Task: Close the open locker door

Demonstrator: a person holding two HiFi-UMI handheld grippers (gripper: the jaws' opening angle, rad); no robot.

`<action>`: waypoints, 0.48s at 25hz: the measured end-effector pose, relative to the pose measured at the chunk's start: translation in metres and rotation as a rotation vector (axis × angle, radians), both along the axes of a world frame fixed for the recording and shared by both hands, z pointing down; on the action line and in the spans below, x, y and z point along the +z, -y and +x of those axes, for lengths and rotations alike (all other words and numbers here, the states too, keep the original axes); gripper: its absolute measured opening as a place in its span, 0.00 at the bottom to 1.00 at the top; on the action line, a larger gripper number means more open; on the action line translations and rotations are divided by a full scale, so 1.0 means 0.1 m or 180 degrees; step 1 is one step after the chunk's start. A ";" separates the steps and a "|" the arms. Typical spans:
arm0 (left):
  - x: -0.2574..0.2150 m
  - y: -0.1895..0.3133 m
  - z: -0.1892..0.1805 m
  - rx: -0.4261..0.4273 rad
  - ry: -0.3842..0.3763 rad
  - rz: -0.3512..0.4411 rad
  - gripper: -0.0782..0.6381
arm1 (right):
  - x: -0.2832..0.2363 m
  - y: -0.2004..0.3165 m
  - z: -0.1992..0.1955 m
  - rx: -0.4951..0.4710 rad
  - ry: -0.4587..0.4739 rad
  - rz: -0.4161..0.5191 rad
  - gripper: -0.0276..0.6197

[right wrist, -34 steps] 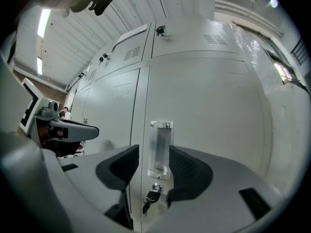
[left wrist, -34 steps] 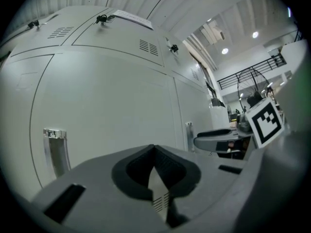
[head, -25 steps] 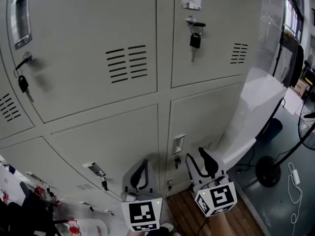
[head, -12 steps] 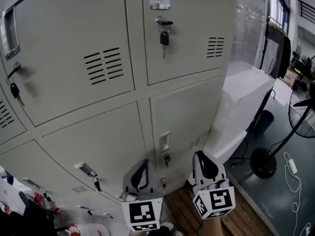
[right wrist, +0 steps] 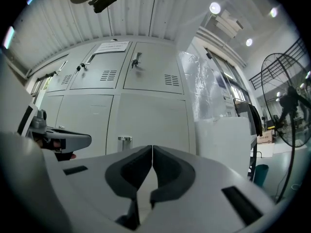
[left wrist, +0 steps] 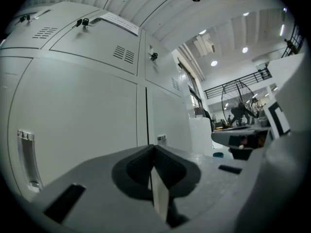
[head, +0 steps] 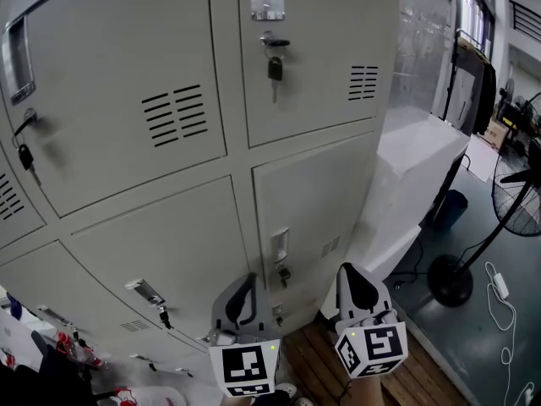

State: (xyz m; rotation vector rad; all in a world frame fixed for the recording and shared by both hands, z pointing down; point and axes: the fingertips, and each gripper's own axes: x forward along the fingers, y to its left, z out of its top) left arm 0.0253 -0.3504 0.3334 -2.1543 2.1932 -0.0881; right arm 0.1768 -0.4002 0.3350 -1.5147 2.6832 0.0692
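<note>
A bank of grey lockers (head: 186,108) fills the head view. The lower right door (head: 317,197) has a small handle (head: 280,244) with a key below it, and it looks flush with its frame. I cannot tell whether any door stands open. Low in that view, my left gripper (head: 243,279) and right gripper (head: 348,269) both point level at the lockers, short of the doors. The right gripper's (right wrist: 152,148) jaws have just been closing and now meet with nothing between them, facing that handle (right wrist: 124,141). The left gripper (left wrist: 154,148) is shut and empty too.
A tall white plastic-wrapped block (head: 423,167) stands right of the lockers. Beyond it are a standing fan (head: 517,201) with a round base (head: 448,282) and a cable (head: 505,299) on the floor. Wooden slats (head: 313,364) lie underfoot. Clutter (head: 59,345) sits at bottom left.
The right gripper's jaws went from open to shut, empty. Both grippers and the head view shifted rightward along the lockers, so the doors now sit further left in view.
</note>
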 end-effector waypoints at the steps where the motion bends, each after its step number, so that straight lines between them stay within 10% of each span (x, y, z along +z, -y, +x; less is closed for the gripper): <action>1: 0.00 0.00 0.01 0.0010 0.0017 0.0002 0.11 | 0.00 0.00 0.00 0.0000 -0.0012 -0.0004 0.08; 12: 0.01 0.02 0.02 0.0041 0.0045 0.0010 0.11 | 0.00 -0.01 0.01 0.0016 -0.0010 -0.0011 0.07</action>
